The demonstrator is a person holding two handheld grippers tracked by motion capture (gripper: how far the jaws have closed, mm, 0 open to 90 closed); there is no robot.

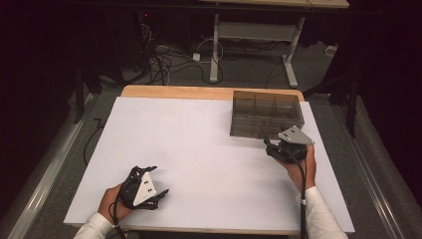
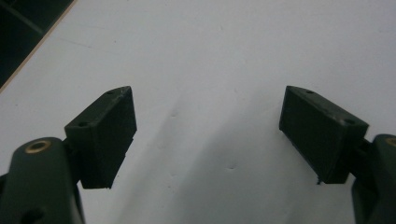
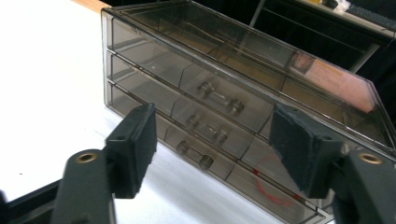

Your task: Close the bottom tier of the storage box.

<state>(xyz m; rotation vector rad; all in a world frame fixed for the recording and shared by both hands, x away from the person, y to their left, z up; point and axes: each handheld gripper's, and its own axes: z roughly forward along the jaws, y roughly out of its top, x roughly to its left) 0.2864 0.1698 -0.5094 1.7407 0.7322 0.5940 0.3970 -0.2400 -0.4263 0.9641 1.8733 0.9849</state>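
Note:
A smoky see-through drawer box stands at the far right of the white table top. In the right gripper view the drawer box has three stacked drawers, all pushed in, with a bar handle on the top, middle and bottom drawer. My right gripper sits just in front of the box, its jaws open and facing the handles, nothing between them. My left gripper rests near the front left of the table, open over bare white surface.
A wooden strip runs along the table's far edge. Beyond it are floor cables and the legs of another table. The table's left edge shows in the left gripper view.

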